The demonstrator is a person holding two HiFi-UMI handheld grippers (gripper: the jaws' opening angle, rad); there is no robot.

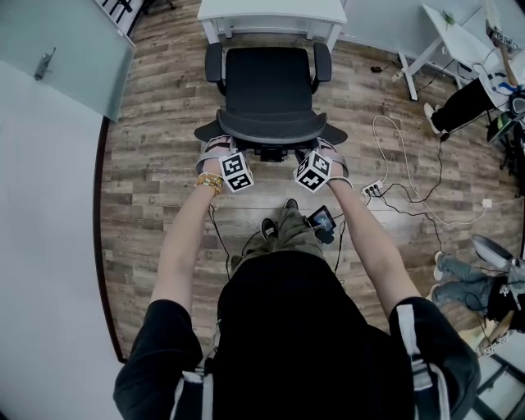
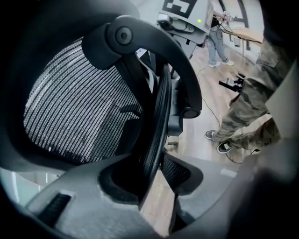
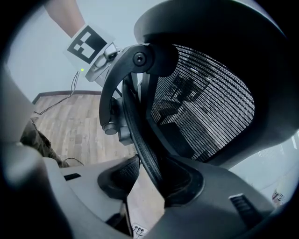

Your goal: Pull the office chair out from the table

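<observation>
A black mesh office chair [image 1: 269,90] stands on the wood floor just in front of the white table [image 1: 272,13], its seat facing the table. My left gripper [image 1: 220,156] is shut on the left edge of the chair's backrest [image 2: 156,126]. My right gripper [image 1: 321,157] is shut on the backrest's right edge [image 3: 142,149]. In both gripper views the mesh rim passes between the grey jaws, with the mesh panel [image 2: 74,112] and the black frame arm [image 3: 112,88] filling the picture.
Cables and a white power strip [image 1: 372,189] lie on the floor to the right of the chair. A second white table [image 1: 459,41] and a seated person [image 1: 463,102] are at the far right. A glass partition [image 1: 66,49] and wall run along the left.
</observation>
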